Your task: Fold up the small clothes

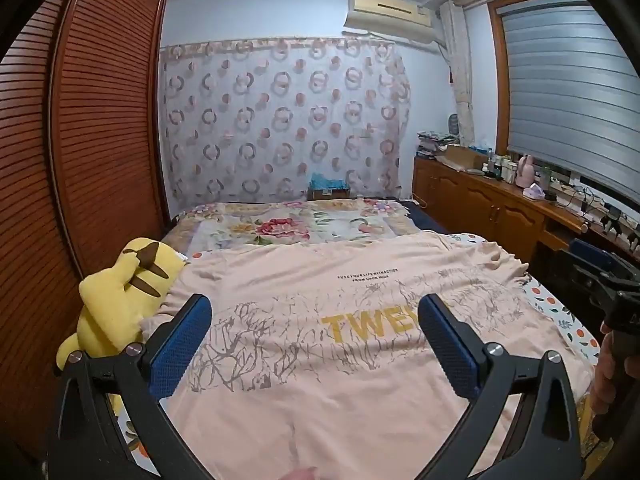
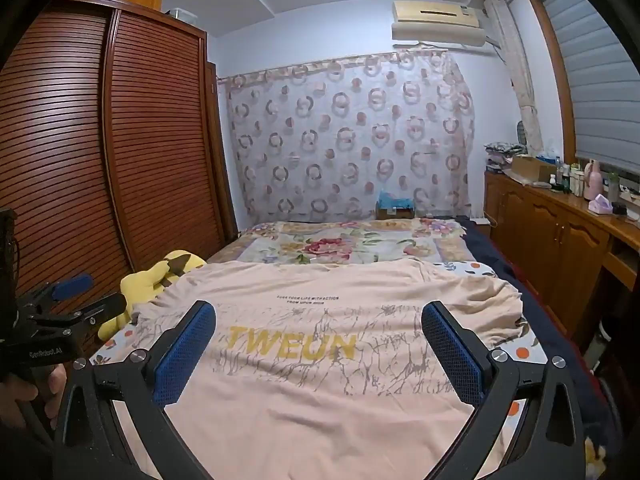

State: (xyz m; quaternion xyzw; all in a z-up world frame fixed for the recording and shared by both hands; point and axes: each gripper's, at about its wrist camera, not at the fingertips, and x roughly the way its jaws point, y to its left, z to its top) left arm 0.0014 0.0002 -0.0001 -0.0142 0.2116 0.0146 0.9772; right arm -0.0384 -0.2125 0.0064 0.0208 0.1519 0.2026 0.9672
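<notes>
A pale pink T-shirt [image 1: 320, 392] with yellow "TWEUN" lettering and a grey branch print lies spread flat on the bed, print up; it also shows in the right wrist view [image 2: 320, 400]. My left gripper [image 1: 316, 320] is open and empty, hovering over the shirt's near left part. My right gripper [image 2: 320, 326] is open and empty, over the shirt's near right part. The right gripper's body shows at the right edge of the left view [image 1: 612, 292]. The left gripper shows at the left edge of the right view [image 2: 76, 296].
A yellow plush toy [image 1: 116, 300] lies at the shirt's left edge, by the brown louvred wardrobe [image 1: 80, 160]. A floral blanket [image 1: 300, 228] covers the far bed. A wooden cabinet [image 1: 500, 208] with clutter runs along the right wall. A box [image 2: 394, 210] sits past the bed.
</notes>
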